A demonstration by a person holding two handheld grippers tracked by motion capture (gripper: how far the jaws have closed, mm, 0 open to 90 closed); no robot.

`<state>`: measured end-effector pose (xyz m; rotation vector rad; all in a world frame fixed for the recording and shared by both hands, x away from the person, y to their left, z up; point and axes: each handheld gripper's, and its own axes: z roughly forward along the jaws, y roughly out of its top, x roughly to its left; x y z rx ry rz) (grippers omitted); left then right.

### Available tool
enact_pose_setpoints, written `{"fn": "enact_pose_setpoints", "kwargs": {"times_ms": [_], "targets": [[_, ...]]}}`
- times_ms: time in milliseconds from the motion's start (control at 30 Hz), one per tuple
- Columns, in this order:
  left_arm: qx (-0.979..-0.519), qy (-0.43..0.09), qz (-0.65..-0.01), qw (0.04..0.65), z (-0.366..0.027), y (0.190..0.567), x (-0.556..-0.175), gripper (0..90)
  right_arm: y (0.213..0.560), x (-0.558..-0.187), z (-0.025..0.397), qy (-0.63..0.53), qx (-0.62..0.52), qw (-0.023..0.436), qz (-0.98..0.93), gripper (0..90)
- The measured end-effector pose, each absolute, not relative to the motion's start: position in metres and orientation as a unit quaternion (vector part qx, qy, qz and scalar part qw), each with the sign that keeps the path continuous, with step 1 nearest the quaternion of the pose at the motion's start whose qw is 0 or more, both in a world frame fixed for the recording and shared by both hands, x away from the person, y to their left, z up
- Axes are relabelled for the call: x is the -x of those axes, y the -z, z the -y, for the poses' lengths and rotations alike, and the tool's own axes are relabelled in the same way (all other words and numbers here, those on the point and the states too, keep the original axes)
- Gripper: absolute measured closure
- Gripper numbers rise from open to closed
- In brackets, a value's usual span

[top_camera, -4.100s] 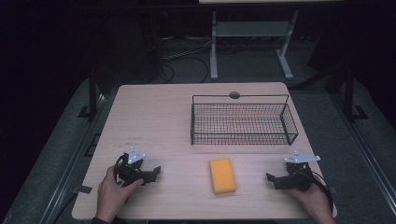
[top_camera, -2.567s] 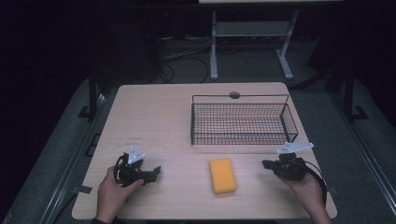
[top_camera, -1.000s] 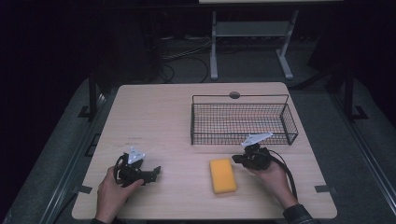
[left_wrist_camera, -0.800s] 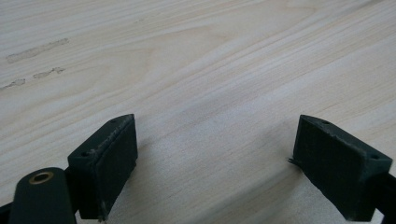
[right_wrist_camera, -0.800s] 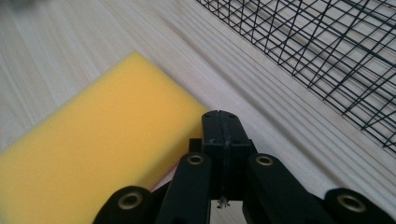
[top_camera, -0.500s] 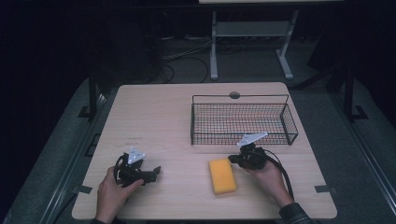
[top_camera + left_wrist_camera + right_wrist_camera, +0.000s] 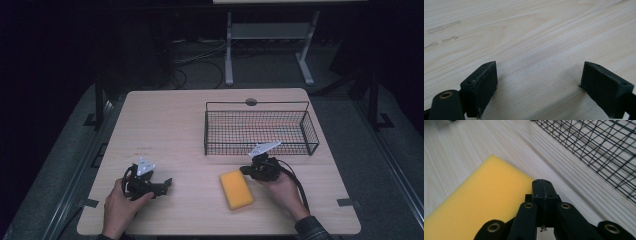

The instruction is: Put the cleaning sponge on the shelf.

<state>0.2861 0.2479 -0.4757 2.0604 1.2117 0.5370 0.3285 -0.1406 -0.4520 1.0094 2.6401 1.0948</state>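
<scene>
Right gripper (image 7: 248, 170): held in the right hand (image 7: 280, 185), positioned at the far right corner of the yellow sponge (image 7: 236, 189). Jaws pressed together, nothing between them, as seen in the right gripper view (image 7: 543, 188); tips over the sponge's (image 7: 481, 202) edge, contact not determinable. Grey three-cornered plate raised toward 1 o'clock above the gripper body; cable trailing toward 5 o'clock along the forearm.

Yellow sponge: lying flat on the wooden table (image 7: 170, 125), near the front edge, slightly right of centre, long axis running roughly 11 to 5 o'clock. Located at 6 o'clock from the wire basket (image 7: 260, 128), apart from it.

Left gripper (image 7: 165, 184): held in the left hand (image 7: 120, 205) at the front left of the table, at 9 o'clock from the sponge and well apart from it. Jaws spread wide, as seen in the left gripper view (image 7: 537, 87), bare tabletop (image 7: 529, 37) between them, tips pointing toward 3 o'clock.

Wire basket: black mesh, standing upright on the right rear half of the table, seen in the right gripper view (image 7: 599, 147) at upper right.
</scene>
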Motion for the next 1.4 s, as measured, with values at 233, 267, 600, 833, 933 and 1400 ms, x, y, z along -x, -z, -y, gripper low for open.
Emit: {"fn": "enact_pose_setpoints", "kwargs": {"times_ms": [233, 267, 600, 833, 933, 1400], "targets": [[-0.791, -0.206, -0.465, 0.339, -0.248, 0.476, -0.286, 12.9, 0.450, -0.330, 0.132, -0.362, -0.324, 0.052, -0.872, 89.8], [-0.791, -0.206, -0.465, 0.339, -0.248, 0.476, -0.286, 12.8, 0.450, -0.330, 0.131, -0.362, -0.323, 0.052, -0.873, 89.8], [-0.791, -0.206, -0.465, 0.339, -0.248, 0.476, -0.286, 12.9, 0.449, -0.331, 0.117, -0.363, -0.312, 0.048, -0.876, 89.8], [-0.791, -0.206, -0.465, 0.339, -0.248, 0.476, -0.286, 12.9, 0.449, -0.331, 0.109, -0.365, -0.305, 0.044, -0.878, 89.8], [-0.791, -0.206, -0.465, 0.339, -0.248, 0.476, -0.286, 12.8, 0.449, -0.331, 0.106, -0.366, -0.303, 0.042, -0.879, 89.8], [-0.791, -0.206, -0.466, 0.339, -0.248, 0.476, -0.286, 12.9, 0.447, -0.330, 0.087, -0.366, -0.286, 0.033, -0.885, 89.8]]}}
